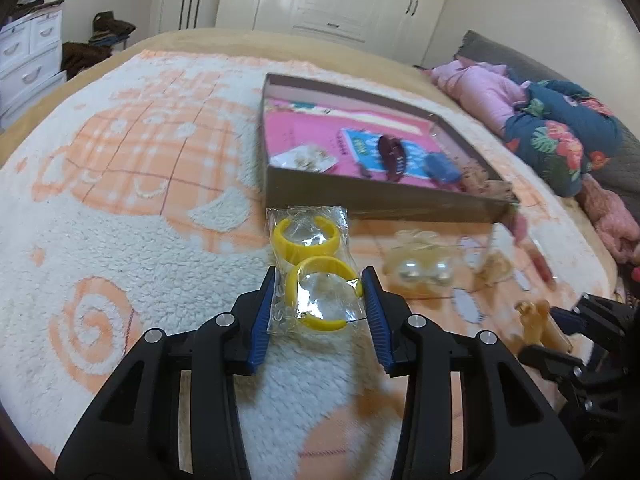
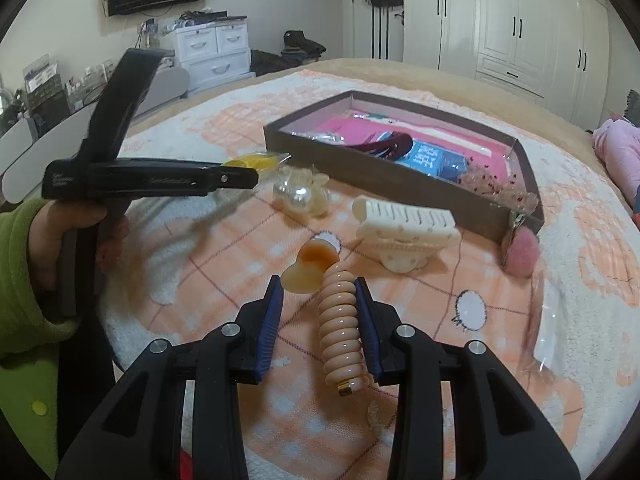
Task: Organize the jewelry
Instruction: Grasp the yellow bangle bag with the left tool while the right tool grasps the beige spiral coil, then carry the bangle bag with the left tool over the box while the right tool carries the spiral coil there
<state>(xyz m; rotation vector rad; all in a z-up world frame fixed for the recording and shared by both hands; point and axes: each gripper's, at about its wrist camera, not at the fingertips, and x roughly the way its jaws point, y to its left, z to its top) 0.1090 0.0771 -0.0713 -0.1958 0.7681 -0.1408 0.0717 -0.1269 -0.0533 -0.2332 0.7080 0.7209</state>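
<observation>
Between the left gripper's [image 1: 320, 280] fingers sits a yellow-ring packet [image 1: 310, 268] — right gripper [image 2: 318, 288] open around a coil tie [image 2: 340, 320]; writing unreadable.

Bagged rings [image 1: 310, 270] before box [image 1: 360, 196]; pearl clip [image 1: 420, 270] right of bag; claw clip [image 2: 404, 232] before box.

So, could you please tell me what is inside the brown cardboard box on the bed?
The brown cardboard box holds a dark maroon hair claw, blue packets, a clear packet and beaded clips at one corner, over pink paper. Its near wall hides part of the floor.
</observation>
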